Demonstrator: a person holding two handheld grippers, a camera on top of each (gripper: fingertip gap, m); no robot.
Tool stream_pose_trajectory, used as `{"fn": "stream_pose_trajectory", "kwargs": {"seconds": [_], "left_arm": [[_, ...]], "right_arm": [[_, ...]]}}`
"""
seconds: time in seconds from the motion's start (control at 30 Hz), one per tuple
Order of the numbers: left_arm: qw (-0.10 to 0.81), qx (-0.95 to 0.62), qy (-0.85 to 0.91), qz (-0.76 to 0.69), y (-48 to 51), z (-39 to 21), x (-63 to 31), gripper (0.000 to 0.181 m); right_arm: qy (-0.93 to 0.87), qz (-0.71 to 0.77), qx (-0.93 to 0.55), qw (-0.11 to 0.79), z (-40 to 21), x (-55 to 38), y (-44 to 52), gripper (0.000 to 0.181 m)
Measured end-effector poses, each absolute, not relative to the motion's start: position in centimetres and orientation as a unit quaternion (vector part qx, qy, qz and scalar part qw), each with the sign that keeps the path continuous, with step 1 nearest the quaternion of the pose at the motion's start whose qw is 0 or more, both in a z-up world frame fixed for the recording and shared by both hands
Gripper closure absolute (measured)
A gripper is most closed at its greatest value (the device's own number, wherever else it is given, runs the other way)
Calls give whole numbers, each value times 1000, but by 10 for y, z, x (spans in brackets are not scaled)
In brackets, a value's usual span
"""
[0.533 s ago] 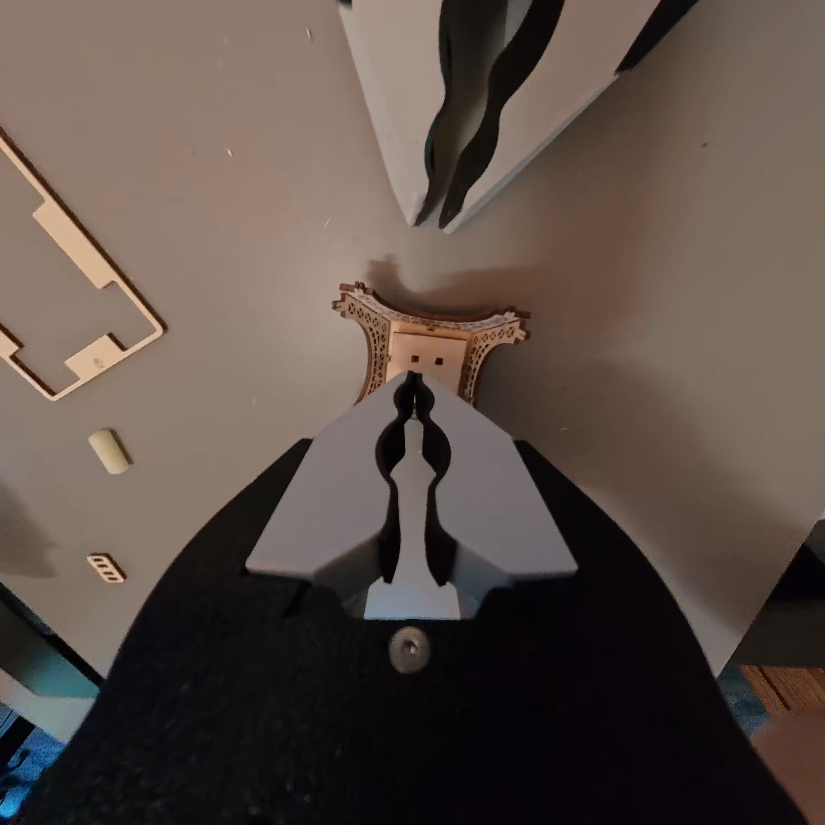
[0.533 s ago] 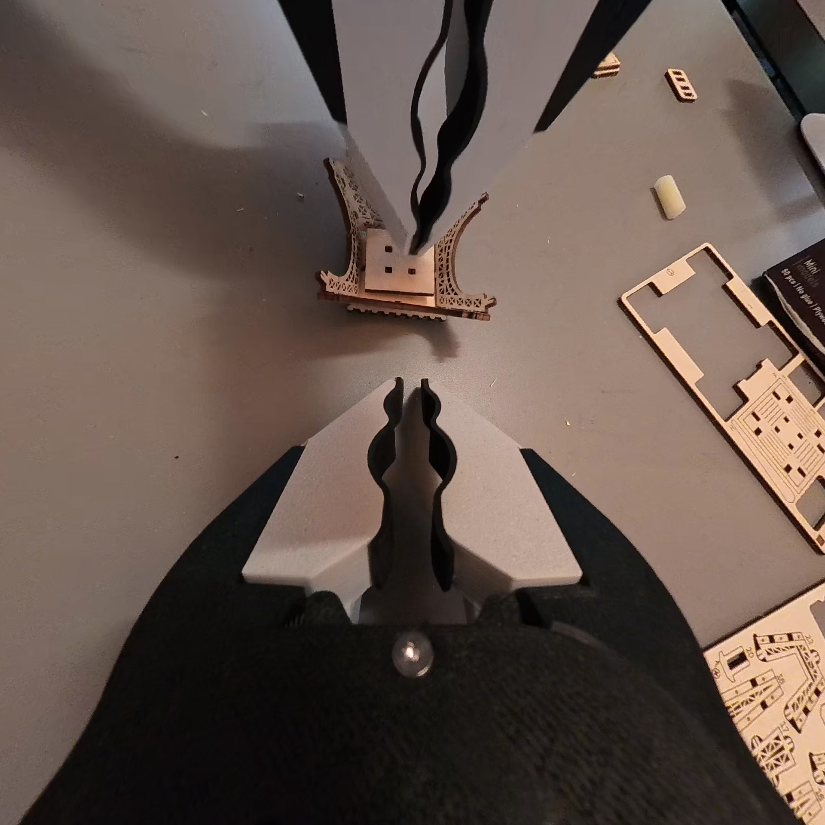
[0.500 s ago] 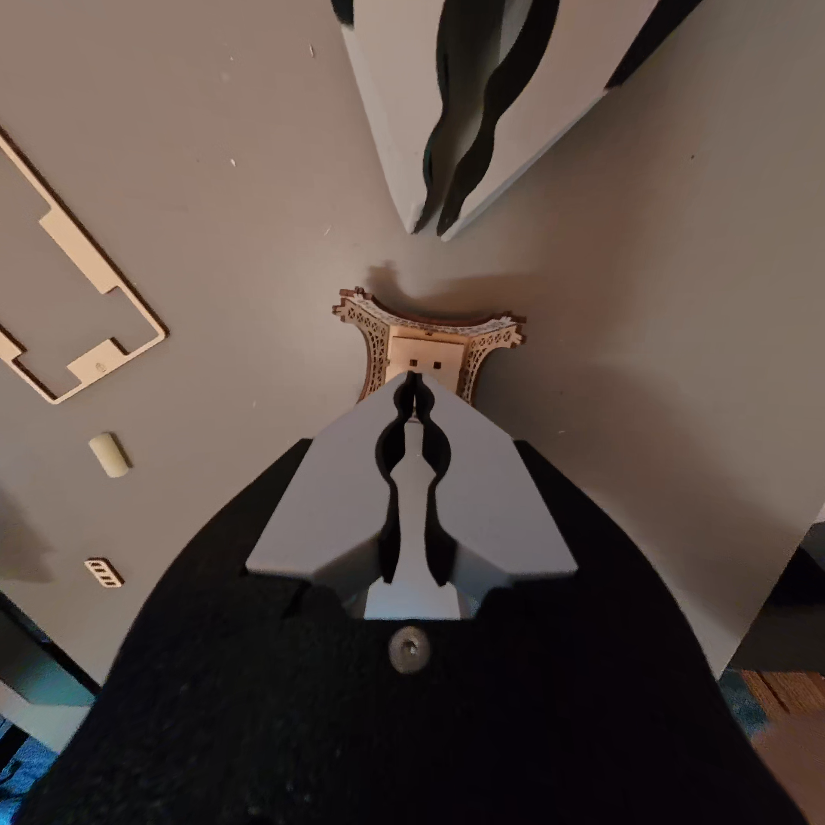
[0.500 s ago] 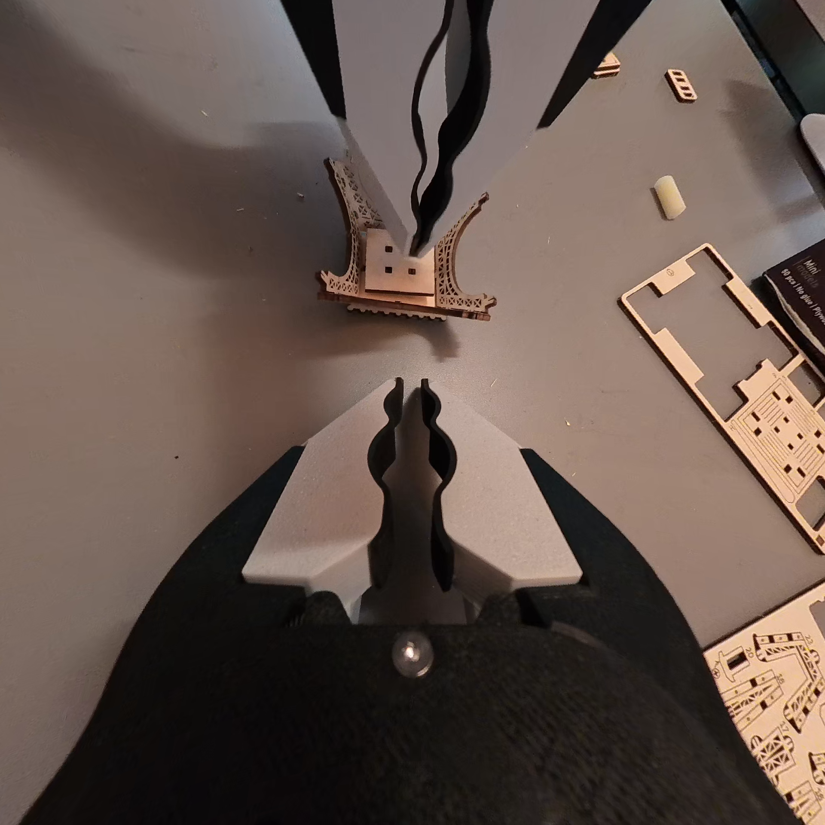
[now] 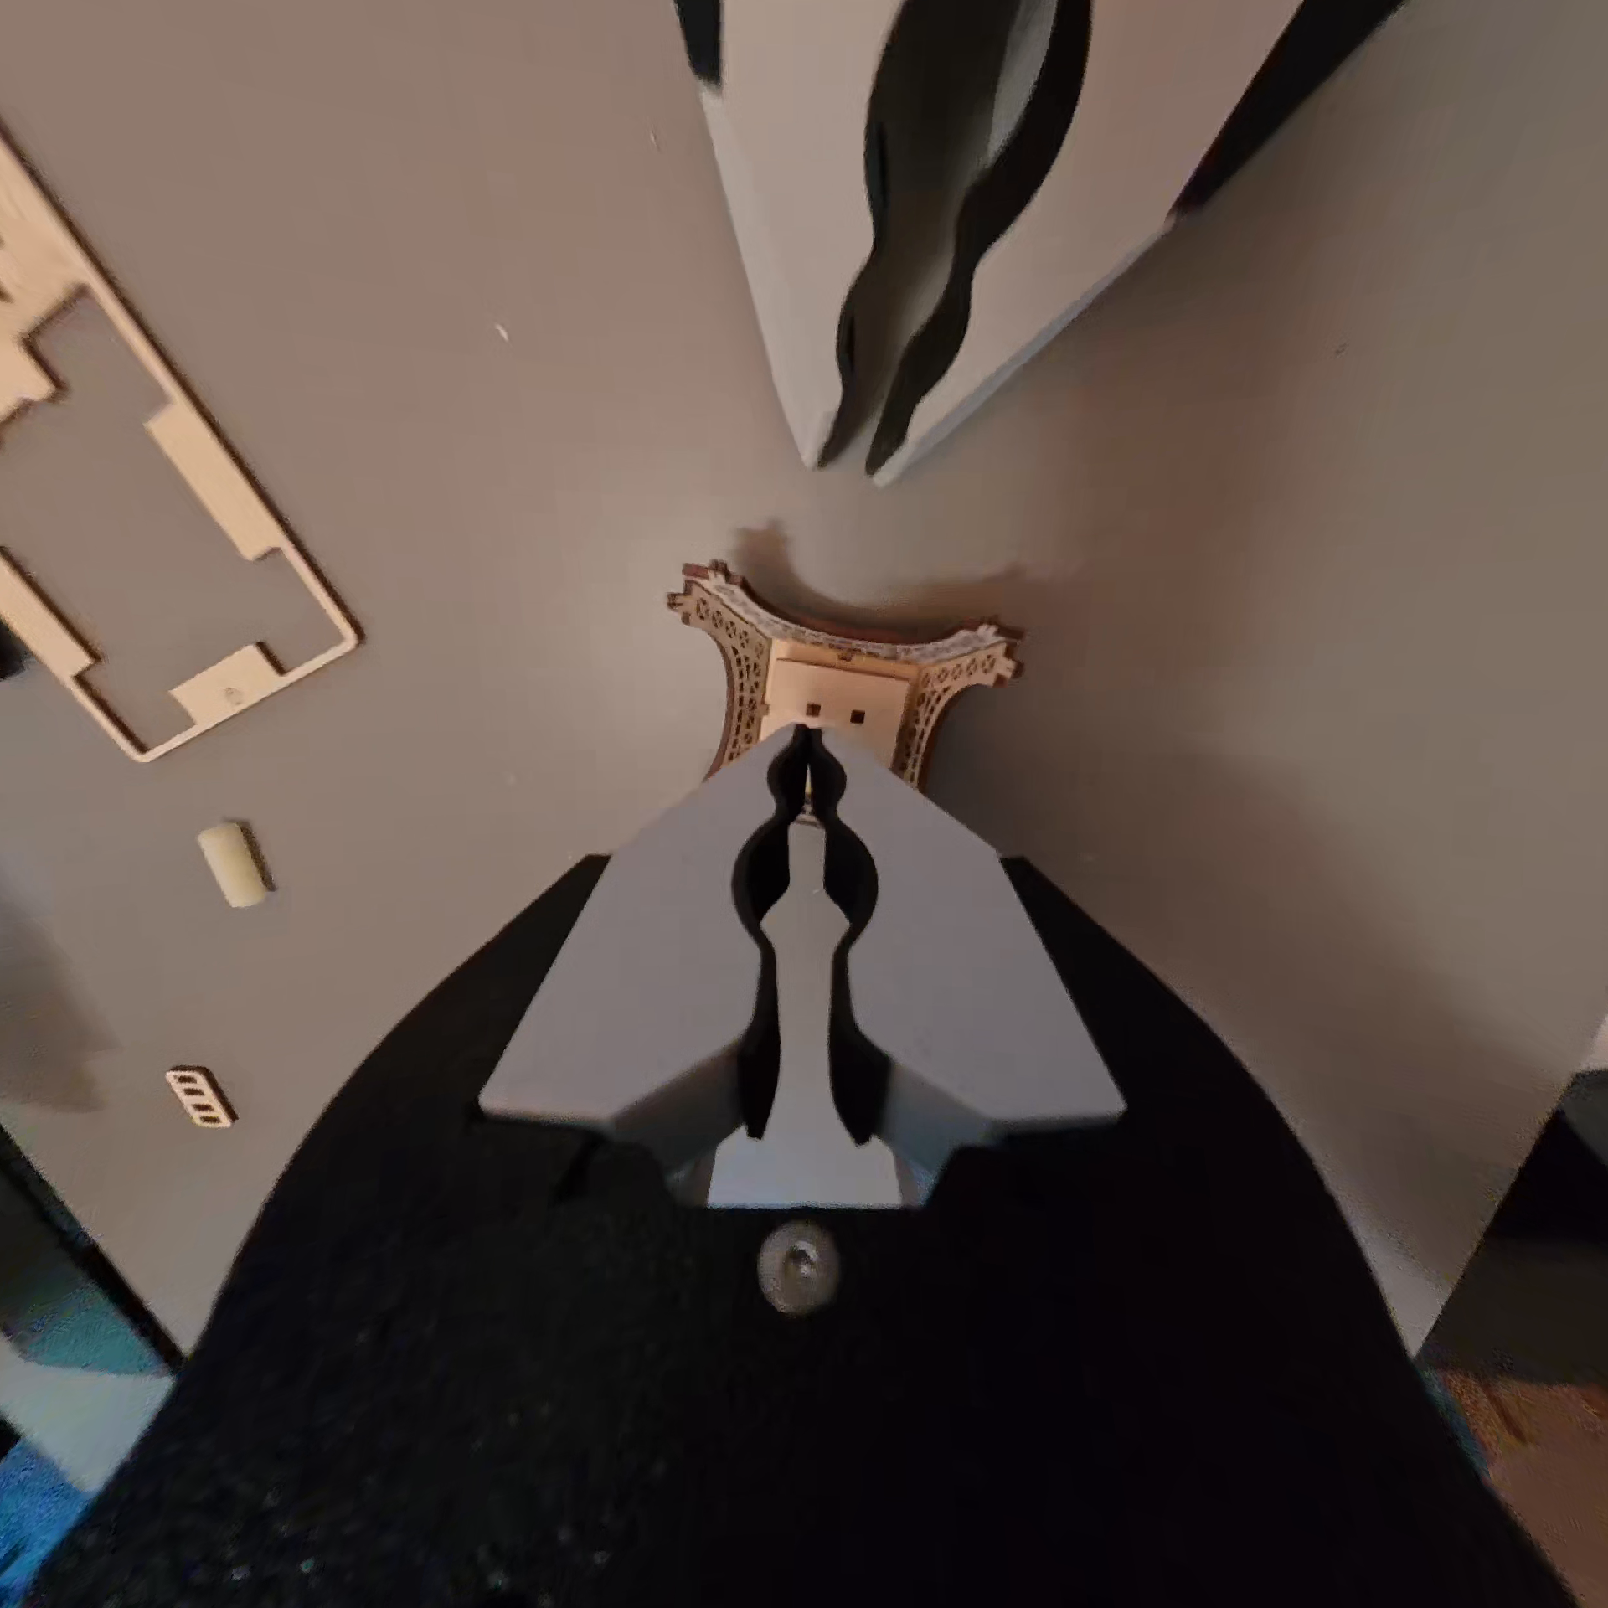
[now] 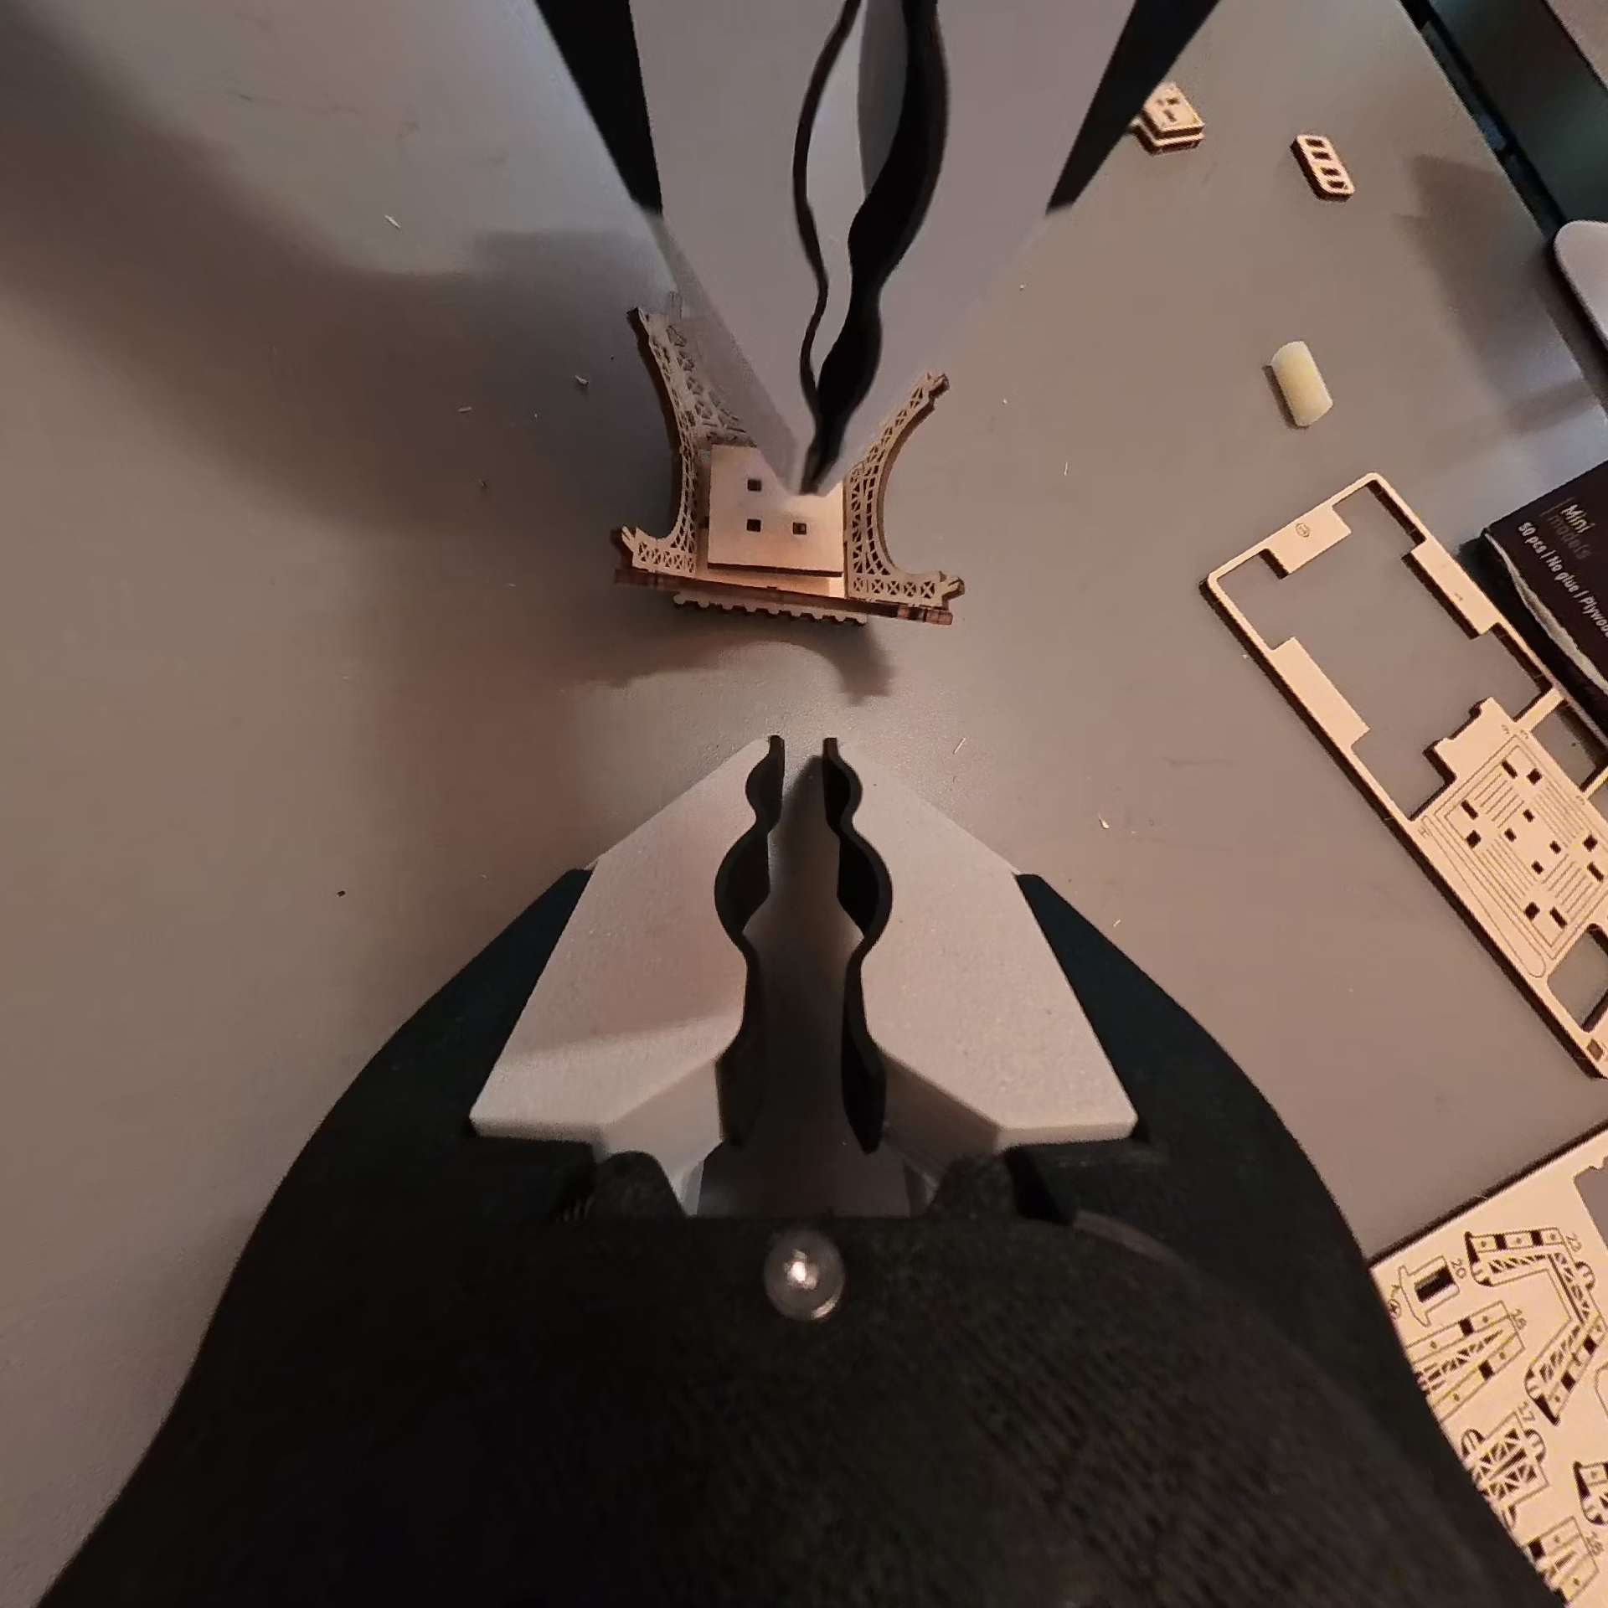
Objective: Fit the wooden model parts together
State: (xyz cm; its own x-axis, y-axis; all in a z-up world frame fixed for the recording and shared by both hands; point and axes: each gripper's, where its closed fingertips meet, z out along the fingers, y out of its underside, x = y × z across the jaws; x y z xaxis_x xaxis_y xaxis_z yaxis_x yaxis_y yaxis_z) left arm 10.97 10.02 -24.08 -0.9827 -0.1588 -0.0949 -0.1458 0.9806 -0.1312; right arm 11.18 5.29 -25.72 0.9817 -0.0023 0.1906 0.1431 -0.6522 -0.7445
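The left claw [image 5: 809, 735] presses its tips, closed together with nothing visibly between them, onto the slotted deck of the wooden tower base [image 6: 783, 522], which stands on the grey table [image 5: 1218, 609]. Judging by this, the step in hand is seating the deck into the four lattice legs, and it goes best with a straight downward push at the deck's middle, away from the small square slots, so the thin legs do not splay or snap. The right claw [image 6: 802, 748] hangs just short of the base, clear of it, its tips a narrow gap apart and empty; it would serve well by steadying the near edge of the base while the left presses. In the right view the base lies directly ahead of that claw, with the left claw coming down on it from the far side. An emptied part frame [image 6: 1392, 696] lies off to the right, well apart.
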Motion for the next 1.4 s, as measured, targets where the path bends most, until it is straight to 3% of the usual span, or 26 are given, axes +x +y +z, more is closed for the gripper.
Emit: {"fn": "stream_pose_trajectory", "kwargs": {"seconds": [0.03,0.27,0.4,0.5,0.6,0.77,0.97,1.17,1.4], "left_arm": [[60,-85,991,-83,98,-233,111,181],[165,-190,944,-214,114,-191,135,181],[190,-267,901,-284,137,-188,146,167],[175,-309,875,-328,144,-194,142,152],[171,-341,857,-346,153,-199,139,149],[166,-359,847,-355,162,-208,130,148],[136,-366,842,-373,159,-219,122,146],[57,-392,805,-441,150,-215,114,139],[-4,-396,760,-515,141,-208,104,127]], "right_arm": [[-38,-89,-904,416,-257,112,53,174],[-3,-112,-889,445,-245,124,51,157],[73,-90,-875,470,-236,135,52,150],[188,9,-828,528,-219,140,65,152],[253,114,-808,519,-223,139,76,148],[283,101,-836,459,-244,140,82,143],[276,112,-837,458,-247,133,90,170],[227,85,-811,532,-217,131,95,173],[52,-135,-785,603,-173,125,94,175]]}}
